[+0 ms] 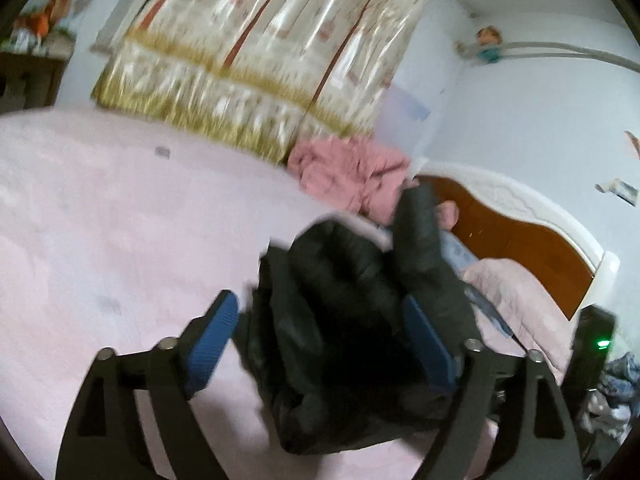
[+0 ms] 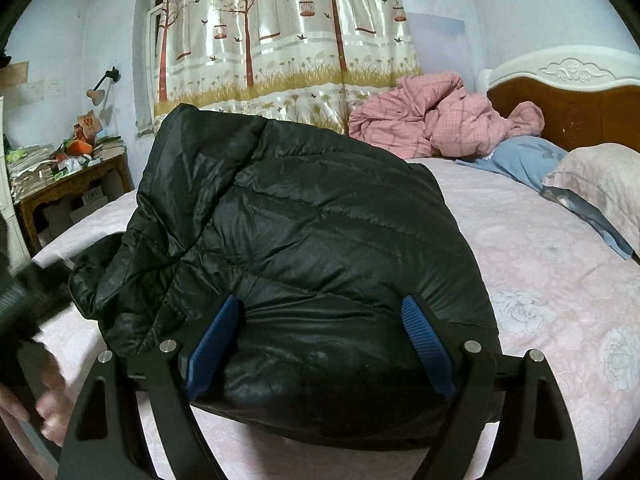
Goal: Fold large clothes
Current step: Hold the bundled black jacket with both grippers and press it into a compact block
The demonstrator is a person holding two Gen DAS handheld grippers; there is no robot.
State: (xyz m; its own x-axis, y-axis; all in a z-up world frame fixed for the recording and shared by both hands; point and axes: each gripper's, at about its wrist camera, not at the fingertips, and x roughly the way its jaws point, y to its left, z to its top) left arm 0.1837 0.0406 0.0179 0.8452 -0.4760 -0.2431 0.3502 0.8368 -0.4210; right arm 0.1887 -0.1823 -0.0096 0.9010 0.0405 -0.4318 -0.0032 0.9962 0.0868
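Note:
A black puffer jacket lies bundled in a thick fold on the pink bed sheet. My right gripper is open, its blue pads on either side of the jacket's near edge. In the left wrist view the same jacket is a dark heap with a part sticking up. My left gripper is open with the jacket between its pads, nearer the right pad. That view is blurred. The left gripper shows at the left edge of the right wrist view.
A crumpled pink quilt lies at the far side of the bed. A blue pillow and a pink pillow lie by the wooden headboard. A cluttered side table stands at the left. A tree-print curtain hangs behind.

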